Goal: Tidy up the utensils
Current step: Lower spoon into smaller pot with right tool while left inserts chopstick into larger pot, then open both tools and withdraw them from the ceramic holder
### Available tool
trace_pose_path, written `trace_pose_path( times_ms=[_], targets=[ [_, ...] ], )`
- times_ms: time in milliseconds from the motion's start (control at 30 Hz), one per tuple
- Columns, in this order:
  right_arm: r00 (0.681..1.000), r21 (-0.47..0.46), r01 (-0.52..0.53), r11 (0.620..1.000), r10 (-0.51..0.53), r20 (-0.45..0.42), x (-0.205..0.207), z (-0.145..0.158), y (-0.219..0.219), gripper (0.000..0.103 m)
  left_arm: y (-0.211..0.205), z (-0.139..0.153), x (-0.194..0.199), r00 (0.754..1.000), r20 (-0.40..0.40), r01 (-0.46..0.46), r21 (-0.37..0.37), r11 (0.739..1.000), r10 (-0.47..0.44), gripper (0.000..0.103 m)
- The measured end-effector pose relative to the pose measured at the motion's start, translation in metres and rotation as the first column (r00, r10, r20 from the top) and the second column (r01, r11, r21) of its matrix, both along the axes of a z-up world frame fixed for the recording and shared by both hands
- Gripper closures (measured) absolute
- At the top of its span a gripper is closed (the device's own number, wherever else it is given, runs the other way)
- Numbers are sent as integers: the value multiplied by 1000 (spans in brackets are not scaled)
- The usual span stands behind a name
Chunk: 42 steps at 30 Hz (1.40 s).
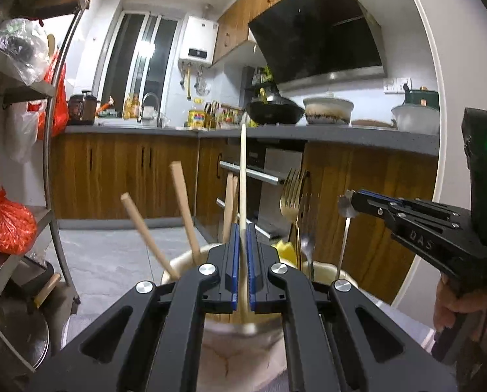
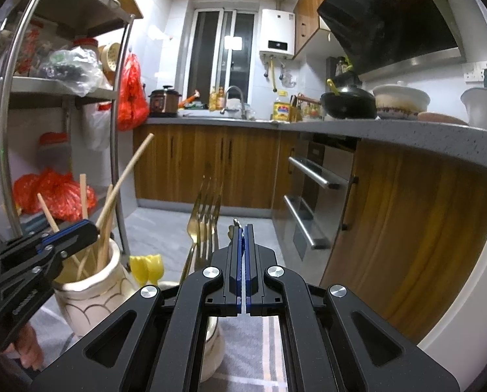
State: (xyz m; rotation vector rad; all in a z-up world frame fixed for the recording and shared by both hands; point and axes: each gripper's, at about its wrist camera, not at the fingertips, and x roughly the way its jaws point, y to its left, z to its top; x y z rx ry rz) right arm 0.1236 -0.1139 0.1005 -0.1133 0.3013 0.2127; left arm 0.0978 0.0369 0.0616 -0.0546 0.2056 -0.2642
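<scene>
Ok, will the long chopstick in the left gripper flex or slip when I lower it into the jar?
Probably stiff: the long chopstick stands straight above the left gripper. It may pivot or slip, since it looks smooth and thin and is pinched at one spot. The ceramic jar looks tall and narrow, so a sideways nudge could tip it.

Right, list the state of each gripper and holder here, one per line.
Left gripper: shut on a long pale wooden chopstick.
Right gripper: shut on a thin silver utensil handle.
Cream ceramic jar: upright, holding wooden chopsticks.
Second cream holder: upright, holding gold forks.
</scene>
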Motion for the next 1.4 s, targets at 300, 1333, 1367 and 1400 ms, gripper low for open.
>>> trace_pose_path(
  times_ms=[300,1333,1367,1400],
  targets=[
    [999,18,-11,1000,12,-48,5,2,-4,93,-2,2,-5,999,-33,24,31,999,-23,99],
    [992,96,-81,992,89,-89,-71,-43,-51,5,6,-5,-94,990,-127,-53,105,993,66,6],
    [992,95,-90,991,99,-84,-72,-45,-51,5,8,-8,-93,987,-136,-70,101,992,83,6],
    [991,94,-99,991,107,-78,-75,-48,-51,5,9,-9,-92,986,-142,-79,99,992,93,6]
  ],
)
